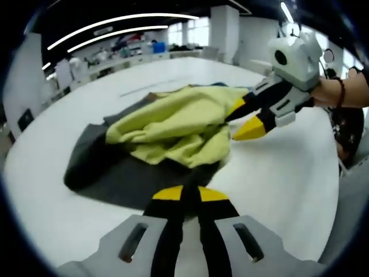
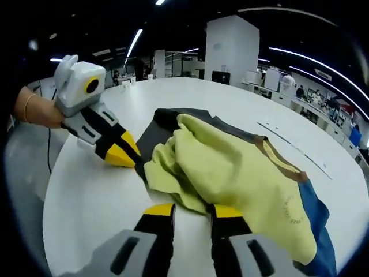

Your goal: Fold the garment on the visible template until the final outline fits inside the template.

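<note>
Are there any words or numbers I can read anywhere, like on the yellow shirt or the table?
Nothing can be read.
Yellow-green shirt: a small ring of printed marks near its edge, too small and blurred to read.
Grey template: no writing.
White table: no writing.
Background room: no readable signs.

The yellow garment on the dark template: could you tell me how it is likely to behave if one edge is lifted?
The yellow garment lies in soft, rumpled folds, so it will probably drape limply rather than hold shape. It looks thin, so likely light. Bunched on the dark template, a lifted edge may drag neighbouring layers along, and the right gripper sits at its edge.
</note>
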{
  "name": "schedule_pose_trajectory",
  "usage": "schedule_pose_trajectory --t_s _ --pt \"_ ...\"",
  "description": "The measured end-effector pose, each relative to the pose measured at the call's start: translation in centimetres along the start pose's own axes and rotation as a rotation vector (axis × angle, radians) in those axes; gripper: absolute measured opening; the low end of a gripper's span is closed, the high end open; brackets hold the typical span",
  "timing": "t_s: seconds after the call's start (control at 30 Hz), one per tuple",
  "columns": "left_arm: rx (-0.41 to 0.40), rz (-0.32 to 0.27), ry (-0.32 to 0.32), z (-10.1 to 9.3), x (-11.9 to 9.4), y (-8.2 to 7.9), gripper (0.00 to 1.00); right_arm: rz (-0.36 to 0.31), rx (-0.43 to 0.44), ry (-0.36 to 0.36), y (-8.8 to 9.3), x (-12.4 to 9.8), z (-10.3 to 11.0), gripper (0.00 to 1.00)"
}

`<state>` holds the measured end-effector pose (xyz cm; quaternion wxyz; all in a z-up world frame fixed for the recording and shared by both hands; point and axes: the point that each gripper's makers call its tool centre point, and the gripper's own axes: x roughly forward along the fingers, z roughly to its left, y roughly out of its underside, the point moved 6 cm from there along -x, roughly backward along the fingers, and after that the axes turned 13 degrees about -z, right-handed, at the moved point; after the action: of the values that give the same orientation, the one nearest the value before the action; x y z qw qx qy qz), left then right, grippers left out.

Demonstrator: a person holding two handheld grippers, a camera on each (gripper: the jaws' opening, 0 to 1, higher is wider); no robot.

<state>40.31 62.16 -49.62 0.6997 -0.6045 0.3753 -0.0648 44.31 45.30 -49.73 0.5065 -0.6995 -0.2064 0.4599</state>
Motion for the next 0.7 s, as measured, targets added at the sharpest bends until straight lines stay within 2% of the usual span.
schedule_pose_trajectory --t_s 0.13,0.2,0.37,0.43,0.57,0.7 --pt "-0.029 -0.002 -0.003 0.3 -0.2 0.0 0.02 0.003 -0.029 -0.013 0.0 0.5 0.1 0.16" --pt "-0.039 0.000 -0.006 0.4 -0.3 0.0 0.02 -0.005 -0.045 -0.010 -0.1 0.6 -0.1 0.10" --pt "-0.020 0.004 -0.022 1.0 -1.2 -0.2 0.01 0.009 -0.038 0.002 -0.2 0.7 -0.4 0.01" --pt "-0.022 0.011 -0.030 1.6 -1.7 -0.1 0.01 0.007 -0.018 0.003 -0.4 0.5 -0.5 0.00" --pt "-0.018 0.034 -0.084 3.0 -2.9 0.3 0.01 -0.004 0.009 -0.010 -0.8 0.0 -0.3 0.00" --pt "-0.049 0.042 -0.144 4.4 -4.0 0.8 0.01 -0.001 0.025 -0.027 -1.2 -0.4 0.1 0.00"
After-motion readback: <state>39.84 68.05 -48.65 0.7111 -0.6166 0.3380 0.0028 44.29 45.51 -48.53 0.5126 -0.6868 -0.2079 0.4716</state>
